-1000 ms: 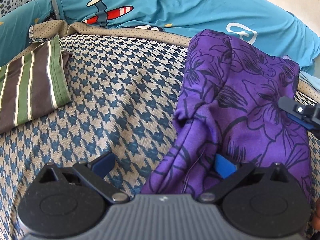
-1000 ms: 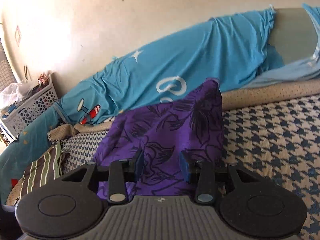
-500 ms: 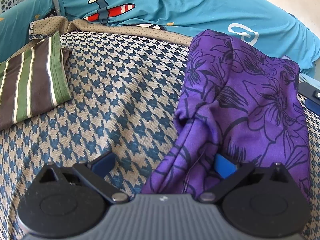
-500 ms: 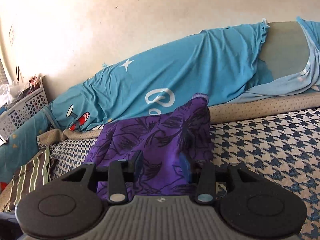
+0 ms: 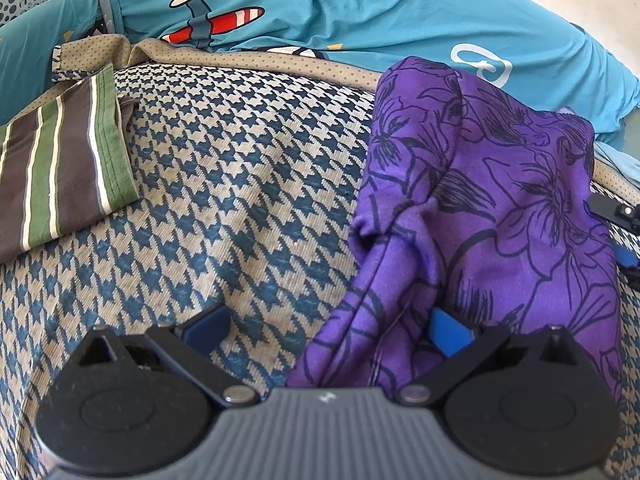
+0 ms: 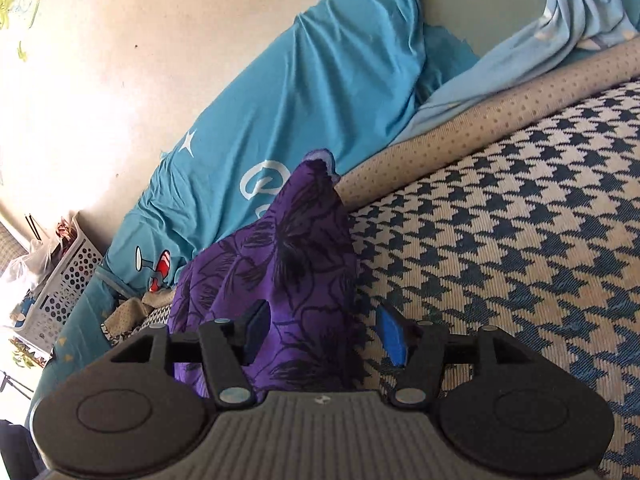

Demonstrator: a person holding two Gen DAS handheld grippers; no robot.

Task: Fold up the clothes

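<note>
On the checked cover (image 5: 248,200), your right gripper (image 6: 322,332) has just been opening off the purple cloth (image 5: 500,200) to let its fold settle; your left gripper (image 5: 326,328) stands wide, gripping nothing.

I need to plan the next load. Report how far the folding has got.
Done: the striped garment lies folded flat. In hand: the purple floral garment lies bunched; the right gripper has just been opening off it, and the left gripper stands open around its edge. Left: folding it flat.

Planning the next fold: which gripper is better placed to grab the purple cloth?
Probably left: the left gripper stands open, straddling the near edge of the purple cloth. The right gripper has just been opening its jaws, cloth between them but unpinched.
</note>
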